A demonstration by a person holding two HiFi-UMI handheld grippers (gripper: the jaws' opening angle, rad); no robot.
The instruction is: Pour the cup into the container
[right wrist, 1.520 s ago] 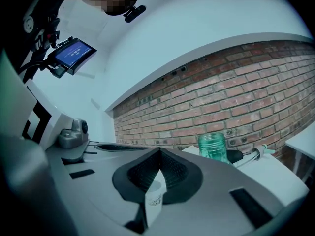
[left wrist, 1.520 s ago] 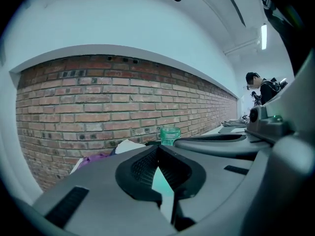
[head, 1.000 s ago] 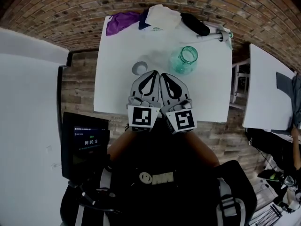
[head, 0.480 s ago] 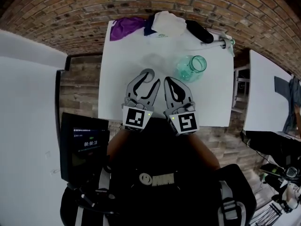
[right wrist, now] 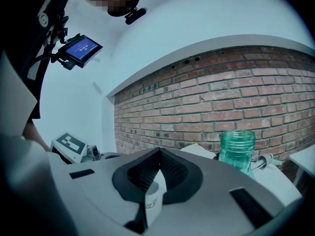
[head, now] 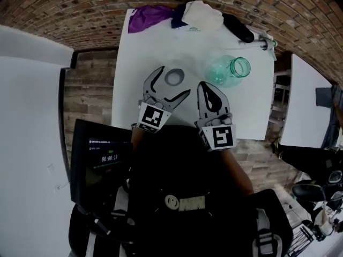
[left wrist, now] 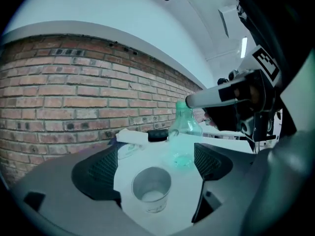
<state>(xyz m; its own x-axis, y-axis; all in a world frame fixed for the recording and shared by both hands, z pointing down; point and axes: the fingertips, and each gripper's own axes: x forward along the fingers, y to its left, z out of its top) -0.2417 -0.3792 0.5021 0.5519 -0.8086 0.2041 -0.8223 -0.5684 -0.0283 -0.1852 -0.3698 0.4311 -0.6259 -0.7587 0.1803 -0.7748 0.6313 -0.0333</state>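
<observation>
Left gripper (head: 174, 80) jaws have just been opening and now stand wide, with the cup (left wrist: 150, 193) upright on the surface (head: 139, 47) between the pads. Neither pad touches it. Right gripper (right wrist: 157, 163) is closed on nothing, just beside the left one. Jar (head: 231, 69) stands upright, mouth up, off to the right and well apart from the cup.

Risks, as judged from here:
- The cup looks light and thin-walled. If one pad reaches it before the other, it will likely skid or tip, spilling whatever pale stuff lies at its bottom.
- Too hard a squeeze could buckle the wall. Too soft, and the cup may turn in the pads once tilted.
- A grip high near the rim could put a pad in the way of the pour.
- The jar mouth is narrow and nothing steadies the jar. A rim knock could shove it, or the stream could miss onto the surface.
- The closed right gripper sits on the path to the jar, so a clash is possible.
</observation>
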